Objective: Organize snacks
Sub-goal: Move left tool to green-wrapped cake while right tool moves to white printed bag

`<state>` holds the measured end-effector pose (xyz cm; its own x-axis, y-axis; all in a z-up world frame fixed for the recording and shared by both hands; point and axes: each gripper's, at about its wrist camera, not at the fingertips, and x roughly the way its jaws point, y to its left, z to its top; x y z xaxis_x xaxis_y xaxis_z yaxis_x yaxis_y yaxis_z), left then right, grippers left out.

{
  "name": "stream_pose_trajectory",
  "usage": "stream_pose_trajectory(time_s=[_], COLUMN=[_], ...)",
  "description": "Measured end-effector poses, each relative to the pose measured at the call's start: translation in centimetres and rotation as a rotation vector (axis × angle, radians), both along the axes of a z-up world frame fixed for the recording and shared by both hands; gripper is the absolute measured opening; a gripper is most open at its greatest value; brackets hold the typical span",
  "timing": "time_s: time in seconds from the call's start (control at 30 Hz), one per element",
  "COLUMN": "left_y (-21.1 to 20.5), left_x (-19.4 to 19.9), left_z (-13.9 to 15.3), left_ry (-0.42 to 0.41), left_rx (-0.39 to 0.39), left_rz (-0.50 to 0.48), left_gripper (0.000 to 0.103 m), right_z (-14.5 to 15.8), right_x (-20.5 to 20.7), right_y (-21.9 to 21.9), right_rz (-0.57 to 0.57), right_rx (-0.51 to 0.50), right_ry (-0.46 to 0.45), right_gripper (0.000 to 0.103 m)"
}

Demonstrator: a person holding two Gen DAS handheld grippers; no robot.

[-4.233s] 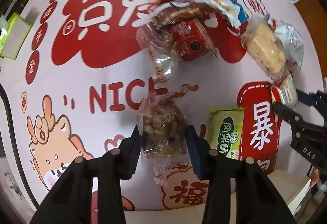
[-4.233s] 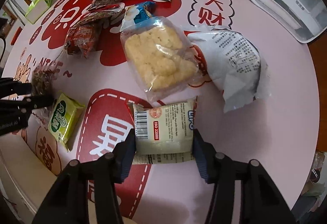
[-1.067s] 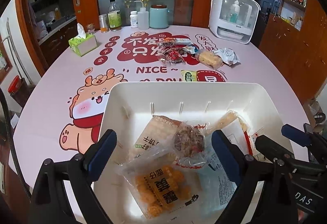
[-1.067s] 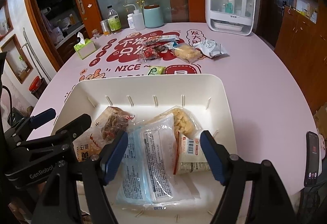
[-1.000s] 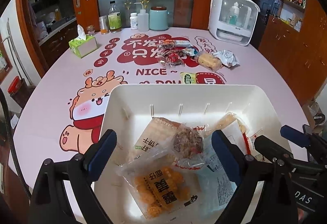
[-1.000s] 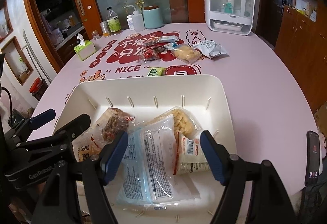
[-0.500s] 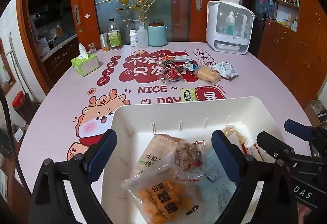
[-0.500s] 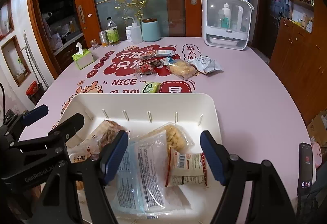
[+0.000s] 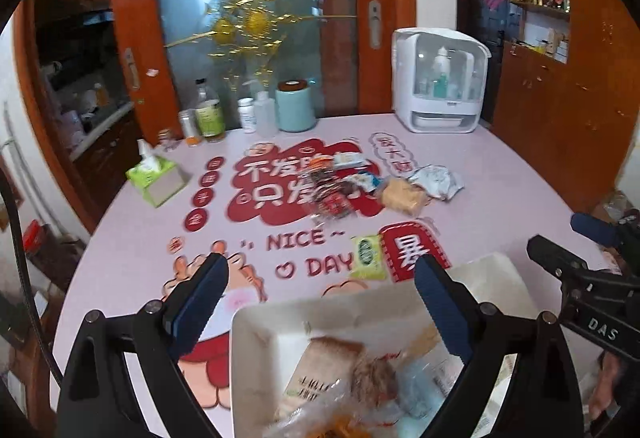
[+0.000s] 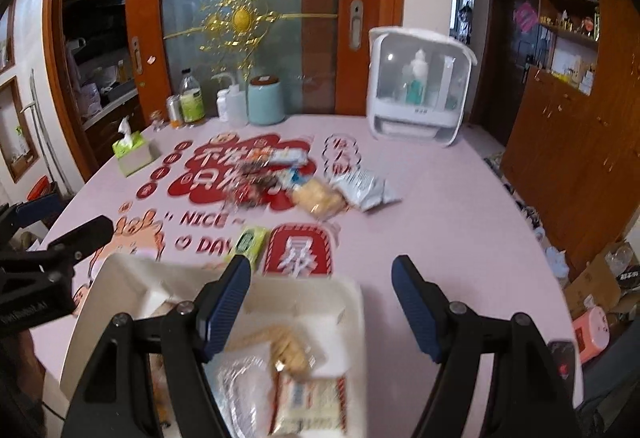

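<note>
A white basket point(image 9: 280, 312) point(image 10: 120, 278) holding several snack packs sits at the near table edge. My left gripper point(image 9: 320, 302) is open and empty above the basket's far rim. My right gripper point(image 10: 322, 302) is open and empty above the basket's right part. On the pink table beyond lie a green packet point(image 9: 367, 252) point(image 10: 248, 241), a yellow cracker bag point(image 9: 402, 194) point(image 10: 318, 200), a silver bag point(image 9: 438, 180) point(image 10: 366, 188) and a pile of red and dark packs point(image 9: 330, 194) point(image 10: 256, 178).
A green tissue box point(image 9: 158, 180) point(image 10: 132, 152) stands at the left. Bottles and a teal canister point(image 9: 295, 106) point(image 10: 266, 100) line the back edge. A white appliance point(image 9: 440, 82) point(image 10: 418, 86) stands at the back right. Wooden cabinets are to the right.
Both grippers carried packs from the table into the basket and let go. In the last second both views have tilted up and drawn back, so the basket sits lower in view.
</note>
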<state>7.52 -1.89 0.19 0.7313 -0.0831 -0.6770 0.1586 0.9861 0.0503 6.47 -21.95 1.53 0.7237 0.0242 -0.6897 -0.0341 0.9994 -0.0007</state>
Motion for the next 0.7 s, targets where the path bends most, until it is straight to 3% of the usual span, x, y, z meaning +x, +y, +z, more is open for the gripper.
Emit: stream_pose_trajectory(time_s=[0.17,0.4,0.63,0.7], left_y=[-0.3,-2.2,-5.7,-6.6], left_x=[4.6,11.3,17.3,18.2], left_z=[1.4,1.0,-5.3,-7.7], left_ry=[0.091,0.232,0.472,0.539], left_rx=[-0.031,-0.039,-0.001,0.021], left_rz=[-0.051,-0.061,-0.048,-0.043], left_gripper=[0.093,0.093,0.092,0.086], right_z=[1.9,4.1,2.6,1.5], right_x=[3.1,9.2,16.8,18.5], right_y=[-1.4,-2.9,-5.4,-6.0], right_rz=[0.044,0.043,0.046,0.048], right_rx=[0.031,-0.044,-0.032,-0.018], right_ry=[0.008,0.001,0.134,0.171], right_gripper=[0.074,0.074,0.074,0.074])
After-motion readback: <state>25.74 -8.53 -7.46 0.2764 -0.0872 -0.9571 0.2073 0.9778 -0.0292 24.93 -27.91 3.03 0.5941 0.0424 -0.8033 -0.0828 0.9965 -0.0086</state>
